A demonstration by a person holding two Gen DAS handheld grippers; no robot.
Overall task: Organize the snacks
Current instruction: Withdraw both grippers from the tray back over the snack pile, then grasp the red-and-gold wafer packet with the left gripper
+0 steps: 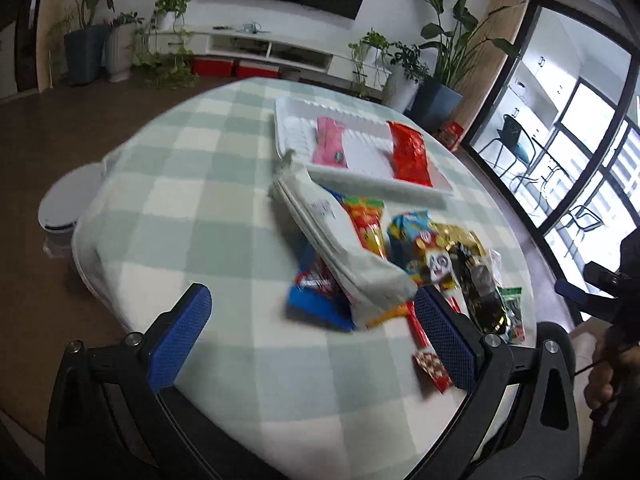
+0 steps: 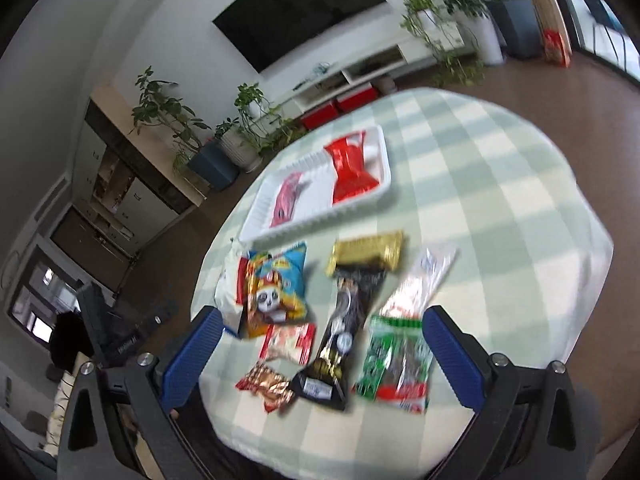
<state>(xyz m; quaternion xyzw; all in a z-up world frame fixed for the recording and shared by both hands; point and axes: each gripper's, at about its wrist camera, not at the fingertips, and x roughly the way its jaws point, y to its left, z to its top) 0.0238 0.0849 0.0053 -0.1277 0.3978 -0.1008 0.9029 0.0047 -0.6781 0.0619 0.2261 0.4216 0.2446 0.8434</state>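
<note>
**Hovering over a heap of snack packets, both grippers wide and empty**

Looking from the left wrist, the left gripper (image 1: pixel 314 338) stands with its blue pads far apart and nothing pressed between them. Under it lies the surface (image 1: pixel 192 216), covered in a green-and-white checked cloth. A white tray (image 1: pixel 372 184) sits toward the far side, holding a pink packet (image 1: pixel 330 142) and a red packet (image 1: pixel 410 152), well apart from each other. Nearer, a long white packet (image 1: pixel 344 252) lies slanted across a loose pile, its far end touching the tray's near corner. Beside it are a panda-print bag (image 1: pixel 424 248), a black-and-gold packet (image 1: pixel 482 292) and a blue packet (image 1: pixel 316 308) partly under the white one. Blur softens the details.

From the right wrist, the right gripper (image 2: pixel 322 358) is likewise spread wide, holding nothing. Between its pads lie a green packet (image 2: pixel 394 364), the black-and-gold packet (image 2: pixel 344 328), a small red-and-white packet (image 2: pixel 288 342) and a coppery foil packet (image 2: pixel 268 386). Farther off are the panda-print bag (image 2: pixel 276 288), a gold packet (image 2: pixel 366 252) and a clear wrapper (image 2: pixel 420 280). The tray (image 2: pixel 320 222) sits beyond them with the red packet (image 2: pixel 352 168) and pink packet (image 2: pixel 286 200) inside.
</note>
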